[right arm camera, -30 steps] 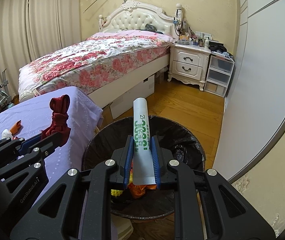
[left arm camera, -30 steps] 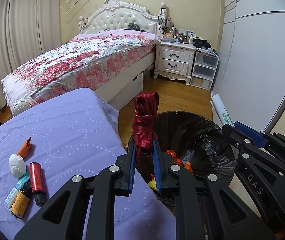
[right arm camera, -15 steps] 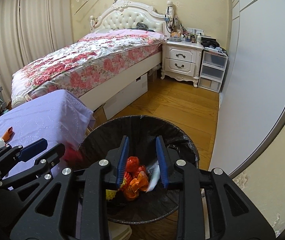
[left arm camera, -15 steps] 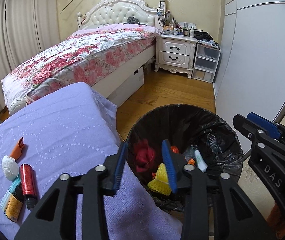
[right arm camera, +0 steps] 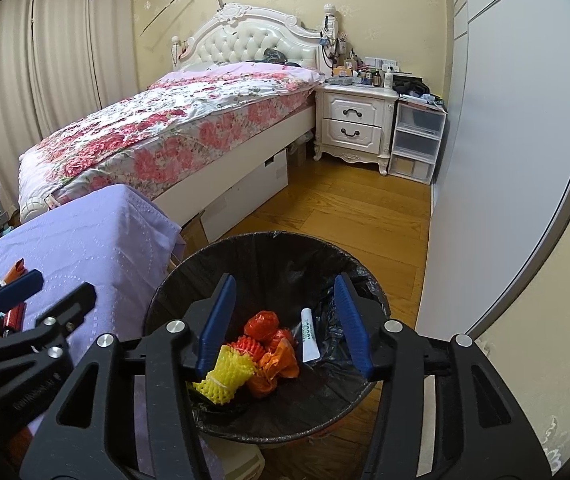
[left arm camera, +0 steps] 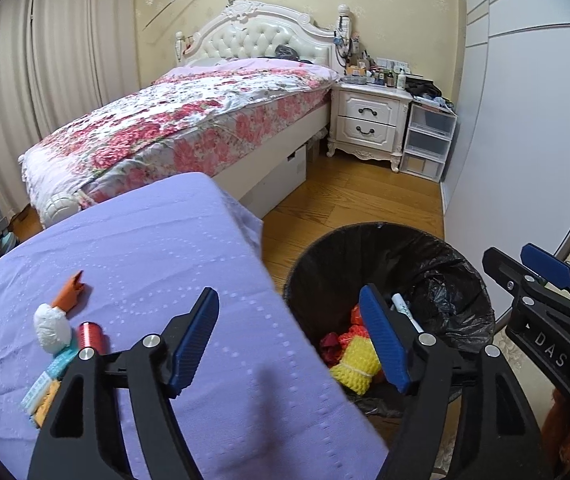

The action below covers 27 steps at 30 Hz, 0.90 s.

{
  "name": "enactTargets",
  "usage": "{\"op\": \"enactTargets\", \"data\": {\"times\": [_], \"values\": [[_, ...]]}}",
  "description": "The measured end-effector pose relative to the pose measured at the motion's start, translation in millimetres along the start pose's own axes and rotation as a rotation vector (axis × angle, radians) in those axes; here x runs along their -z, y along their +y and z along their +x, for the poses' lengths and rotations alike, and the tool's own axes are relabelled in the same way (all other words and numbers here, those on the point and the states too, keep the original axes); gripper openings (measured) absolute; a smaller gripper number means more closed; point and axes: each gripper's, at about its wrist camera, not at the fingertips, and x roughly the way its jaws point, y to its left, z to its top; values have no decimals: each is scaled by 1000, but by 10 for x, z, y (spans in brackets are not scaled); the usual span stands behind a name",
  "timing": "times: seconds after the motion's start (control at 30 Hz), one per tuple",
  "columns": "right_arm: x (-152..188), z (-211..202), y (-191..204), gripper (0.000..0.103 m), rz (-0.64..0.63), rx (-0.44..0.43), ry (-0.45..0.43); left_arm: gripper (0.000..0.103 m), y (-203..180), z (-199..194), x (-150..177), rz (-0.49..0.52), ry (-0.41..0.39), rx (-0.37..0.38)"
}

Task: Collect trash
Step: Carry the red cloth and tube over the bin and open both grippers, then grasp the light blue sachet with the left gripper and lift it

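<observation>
A black-lined trash bin (right arm camera: 269, 248) (left arm camera: 385, 240) stands on the floor beside the purple-covered table (left arm camera: 145, 248). Inside lie a white tube (right arm camera: 310, 336), yellow foam netting (right arm camera: 225, 374), orange and red wrappers (right arm camera: 269, 344). My right gripper (right arm camera: 285, 324) is open and empty above the bin. My left gripper (left arm camera: 291, 340) is open and empty over the table's corner and the bin's edge. On the table lie a white wad (left arm camera: 52, 326), an orange scrap (left arm camera: 71, 288), a red cylinder (left arm camera: 89, 334) and a small bottle (left arm camera: 43, 398).
A bed with a floral cover (left arm camera: 189, 120) stands behind the table. A white nightstand (left arm camera: 369, 120) and plastic drawers (left arm camera: 429, 140) stand at the far wall. A grey wardrobe (right arm camera: 505, 160) runs along the right. Wooden floor (right arm camera: 345, 216) lies between.
Both grippers opened. The red cloth fell from the left gripper and the white tube from the right gripper into the bin. The left gripper has swung left toward the table.
</observation>
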Motion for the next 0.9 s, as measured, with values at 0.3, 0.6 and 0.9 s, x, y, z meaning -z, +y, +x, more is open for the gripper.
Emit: {"op": "enactTargets", "data": {"times": [0.3,0.6,0.9], "values": [[144,-51,316,54,-33,-77,34,72,510,-246,177,-49,7,-90],[223,-93,862,54,-119,-176,60,72,1187,-402,379,-165,38,-191],[281,-166,1349,54,-204,-250,75,72,1743,-582,584,-255,47,-267]]}}
